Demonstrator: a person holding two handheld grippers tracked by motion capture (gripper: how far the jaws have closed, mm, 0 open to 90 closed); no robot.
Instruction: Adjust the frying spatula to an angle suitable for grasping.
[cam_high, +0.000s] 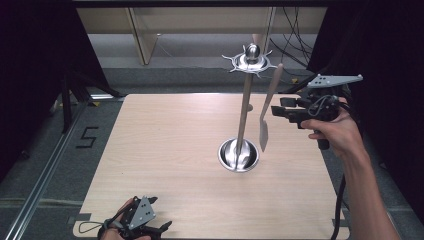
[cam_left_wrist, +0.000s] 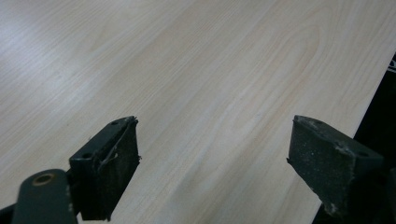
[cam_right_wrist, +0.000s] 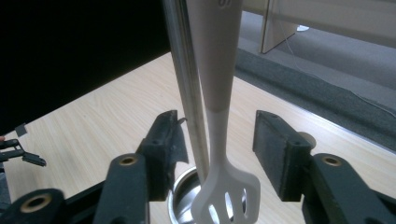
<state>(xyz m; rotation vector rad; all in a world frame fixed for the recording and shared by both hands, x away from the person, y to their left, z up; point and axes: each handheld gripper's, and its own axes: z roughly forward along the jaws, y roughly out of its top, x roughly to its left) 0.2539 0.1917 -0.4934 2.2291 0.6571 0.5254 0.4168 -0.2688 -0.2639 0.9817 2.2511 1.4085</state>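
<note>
**Spatula hanging free between parted jaws at the rack**

While the right gripper (cam_right_wrist: 218, 149) is holding level beside the utensil rack, its two black jaws are standing apart with the slotted spatula (cam_right_wrist: 219, 126) hanging between them, and neither pad is pressing on the pale handle in the right gripper view; a gap is showing on each side. In the same view the spatula's slotted blade is dangling just above the rim of the rack's steel base bowl (cam_right_wrist: 184, 193), and the rack's upright metal pole (cam_right_wrist: 187, 93) is running just beside the handle, nearer the left-hand jaw.

From the high view, the spatula (cam_high: 267, 107) is hanging tilted from one of the hooks on the star-shaped crown (cam_high: 250, 62) at the top of the pole, its blade pointing down just beside the round base (cam_high: 239, 155), which is sitting right of the middle of the light wooden table (cam_high: 165, 150). The right gripper (cam_high: 276, 111) is reaching toward the spatula from the right, held in a hand (cam_high: 337, 131) whose forearm is coming up along the table's right edge.

Well apart from all this, the left gripper (cam_high: 162, 227) is resting at the near edge of the table. In the left gripper view its jaws (cam_left_wrist: 215, 158) are gaping wide over bare wood, with nothing between them.
</note>
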